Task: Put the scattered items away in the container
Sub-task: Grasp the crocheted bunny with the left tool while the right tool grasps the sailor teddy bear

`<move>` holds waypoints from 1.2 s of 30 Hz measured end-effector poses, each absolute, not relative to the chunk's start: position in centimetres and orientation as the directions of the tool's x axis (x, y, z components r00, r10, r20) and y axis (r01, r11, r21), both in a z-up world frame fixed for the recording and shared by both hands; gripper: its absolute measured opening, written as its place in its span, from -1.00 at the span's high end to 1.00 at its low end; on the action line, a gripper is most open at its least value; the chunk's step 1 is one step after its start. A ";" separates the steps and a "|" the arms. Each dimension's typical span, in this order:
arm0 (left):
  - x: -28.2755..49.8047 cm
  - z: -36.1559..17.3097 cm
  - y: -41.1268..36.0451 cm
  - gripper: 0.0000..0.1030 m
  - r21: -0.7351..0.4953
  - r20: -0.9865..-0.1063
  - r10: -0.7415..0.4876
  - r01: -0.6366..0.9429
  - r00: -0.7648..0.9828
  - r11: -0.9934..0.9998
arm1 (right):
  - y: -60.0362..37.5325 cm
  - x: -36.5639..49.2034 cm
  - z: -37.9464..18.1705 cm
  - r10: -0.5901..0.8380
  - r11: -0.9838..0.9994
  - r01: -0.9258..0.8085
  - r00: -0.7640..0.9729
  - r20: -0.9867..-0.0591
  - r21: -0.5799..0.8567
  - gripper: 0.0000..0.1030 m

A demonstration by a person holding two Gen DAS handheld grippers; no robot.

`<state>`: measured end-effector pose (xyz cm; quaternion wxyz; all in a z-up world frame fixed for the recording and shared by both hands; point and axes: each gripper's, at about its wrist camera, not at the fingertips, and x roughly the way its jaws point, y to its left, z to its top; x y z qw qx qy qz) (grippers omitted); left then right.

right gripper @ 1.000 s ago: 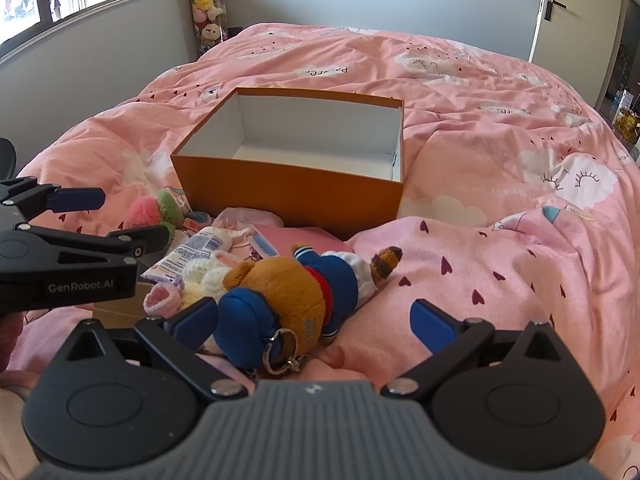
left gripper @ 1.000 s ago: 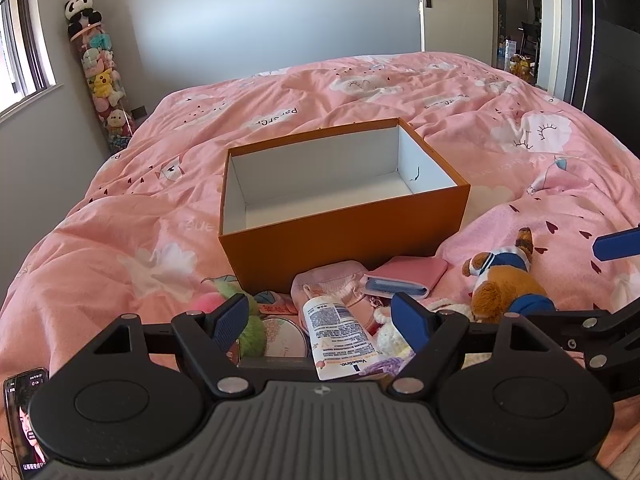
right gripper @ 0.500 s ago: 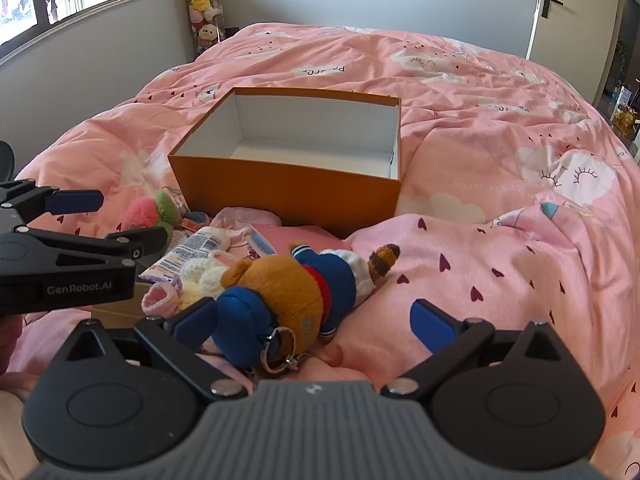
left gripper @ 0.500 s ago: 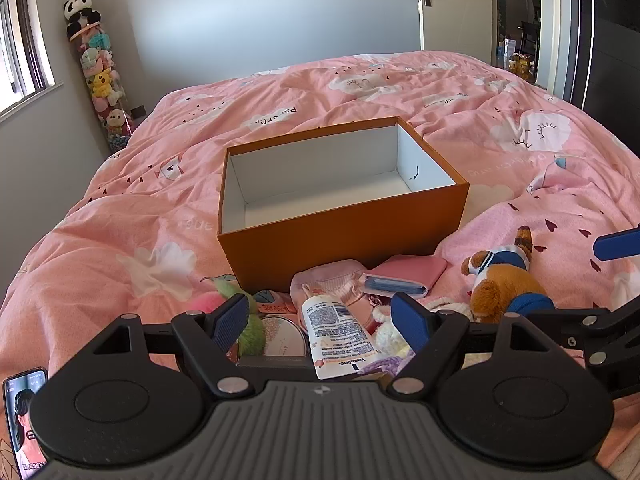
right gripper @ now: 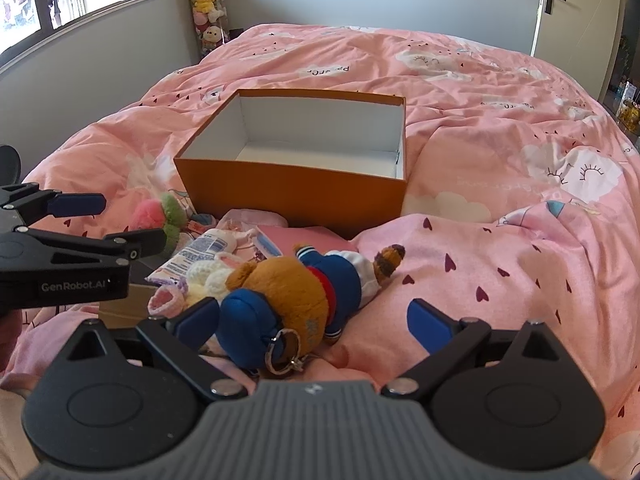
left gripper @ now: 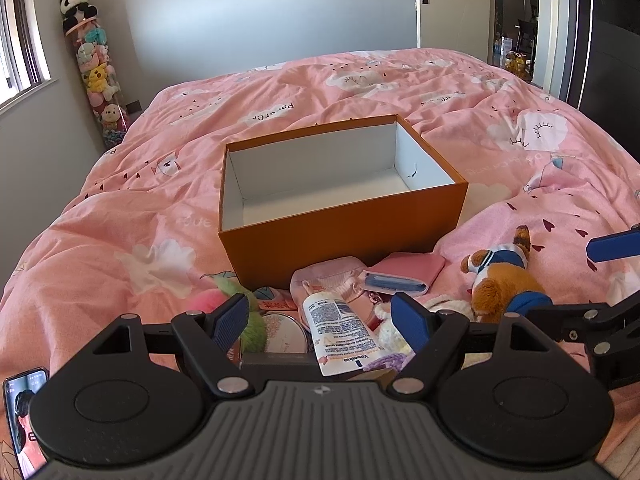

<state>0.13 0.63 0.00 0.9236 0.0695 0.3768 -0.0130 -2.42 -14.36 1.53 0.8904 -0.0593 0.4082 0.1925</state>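
The phone [left gripper: 24, 416] is cut off by the frame's left edge, and the round compact [left gripper: 285, 332] lies half hidden behind the left tool [left gripper: 320, 322].

Open right hand-held gripper [right gripper: 314, 322] straddles plush bear [right gripper: 296, 300] before orange box [right gripper: 296, 192].

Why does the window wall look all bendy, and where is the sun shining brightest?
Left wrist view: the fisheye lens bends the window frame and door at the edges. Right wrist view: sunlight falls brightest on the pink duvet, and the orange box shows a shaded near wall; both views look sharp.

Orange box [left gripper: 344, 236] empty; plush bear [right gripper: 304, 296] lying beside.
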 end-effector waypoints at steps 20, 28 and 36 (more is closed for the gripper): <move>3.5 -1.5 -0.7 -0.22 -0.104 -0.829 -0.285 0.369 0.481 0.924 | -17.1 4.4 1.2 0.378 0.915 -0.304 0.418 -0.826 0.265 -0.78; 5.9 -3.0 -1.4 -0.40 -0.143 -0.886 -0.318 0.453 0.337 0.880 | -16.7 6.6 -1.3 0.451 0.887 -0.240 0.269 -0.851 0.394 -0.77; 7.6 -4.1 -1.7 -0.42 -0.206 -0.918 -0.335 0.466 0.213 0.860 | -15.5 8.0 -3.4 0.463 0.877 -0.234 0.181 -0.868 0.419 -0.77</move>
